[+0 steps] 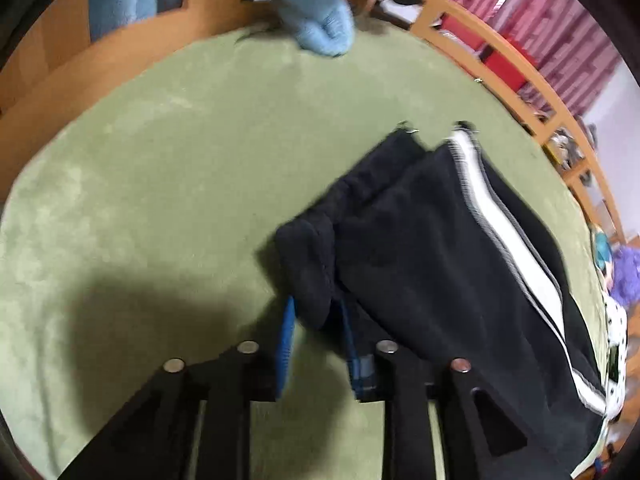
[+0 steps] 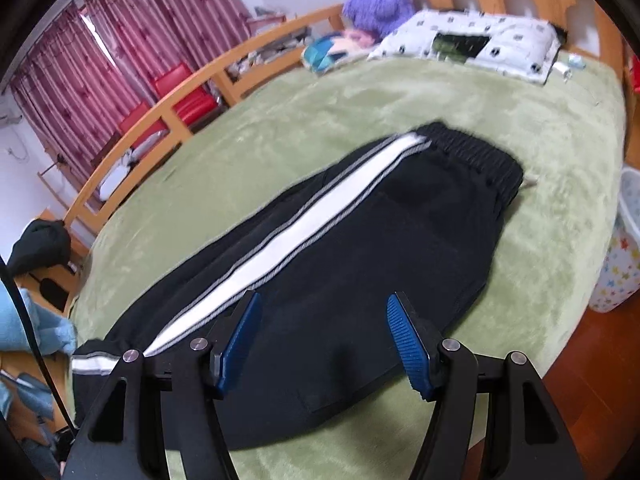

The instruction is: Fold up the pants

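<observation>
Black pants (image 2: 360,248) with a white and grey side stripe lie on a green blanket (image 2: 280,152), waistband toward the pillow. In the left wrist view the pants (image 1: 432,248) lie to the right, and a bunched fold of the black fabric (image 1: 310,276) sits between the blue pads of my left gripper (image 1: 314,334), which is shut on it. My right gripper (image 2: 324,336) is open, its blue pads (image 2: 404,344) spread wide just above the lower part of the pants, holding nothing.
A white patterned pillow (image 2: 472,46), a purple plush toy (image 2: 376,4) and a teal toy lie at the bed's head. A wooden bed frame (image 2: 168,104) runs along the far side. A light blue fleece garment (image 1: 316,12) hangs over the foot. A white bin (image 2: 624,248) stands on the floor.
</observation>
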A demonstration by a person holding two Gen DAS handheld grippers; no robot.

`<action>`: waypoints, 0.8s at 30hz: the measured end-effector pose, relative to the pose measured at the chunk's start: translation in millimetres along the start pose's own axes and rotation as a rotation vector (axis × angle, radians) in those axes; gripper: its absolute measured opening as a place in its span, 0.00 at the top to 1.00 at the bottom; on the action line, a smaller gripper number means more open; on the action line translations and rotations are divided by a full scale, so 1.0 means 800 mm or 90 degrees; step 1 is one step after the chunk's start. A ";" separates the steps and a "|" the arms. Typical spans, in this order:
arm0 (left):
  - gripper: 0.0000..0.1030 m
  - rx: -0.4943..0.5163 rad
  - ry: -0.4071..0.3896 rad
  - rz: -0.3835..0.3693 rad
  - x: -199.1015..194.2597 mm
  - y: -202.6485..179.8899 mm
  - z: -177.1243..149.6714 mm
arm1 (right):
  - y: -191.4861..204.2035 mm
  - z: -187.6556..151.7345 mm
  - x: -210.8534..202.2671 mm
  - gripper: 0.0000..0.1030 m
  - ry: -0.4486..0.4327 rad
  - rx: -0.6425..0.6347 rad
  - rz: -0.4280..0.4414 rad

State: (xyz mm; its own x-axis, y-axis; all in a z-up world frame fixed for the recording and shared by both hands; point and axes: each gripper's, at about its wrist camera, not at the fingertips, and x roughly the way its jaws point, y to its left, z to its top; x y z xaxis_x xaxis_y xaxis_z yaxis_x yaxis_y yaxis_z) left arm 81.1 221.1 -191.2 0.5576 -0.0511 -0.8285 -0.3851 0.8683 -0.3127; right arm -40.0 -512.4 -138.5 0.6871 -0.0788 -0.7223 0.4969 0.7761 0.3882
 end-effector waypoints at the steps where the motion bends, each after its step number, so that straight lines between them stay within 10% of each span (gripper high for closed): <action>1: 0.62 0.020 -0.017 -0.013 -0.014 -0.008 -0.005 | 0.003 -0.001 0.003 0.37 0.001 -0.004 0.003; 4: 0.40 0.076 -0.074 -0.046 -0.041 -0.038 -0.004 | 0.022 0.001 0.013 0.37 0.002 -0.027 0.019; 20: 0.38 0.233 -0.131 0.029 0.064 -0.163 0.128 | 0.211 -0.013 0.125 0.37 0.080 -0.297 0.094; 24: 0.38 0.238 -0.050 -0.013 0.110 -0.170 0.140 | 0.197 -0.011 0.131 0.37 0.089 -0.274 0.094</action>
State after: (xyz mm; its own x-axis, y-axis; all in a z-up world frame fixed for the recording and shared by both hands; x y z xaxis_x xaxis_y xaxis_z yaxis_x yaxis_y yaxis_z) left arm 264.4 153.8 -169.6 0.6223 -0.0454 -0.7815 -0.0861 0.9883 -0.1260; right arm 105.9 -392.6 -158.1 0.6413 0.1137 -0.7588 0.1143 0.9638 0.2410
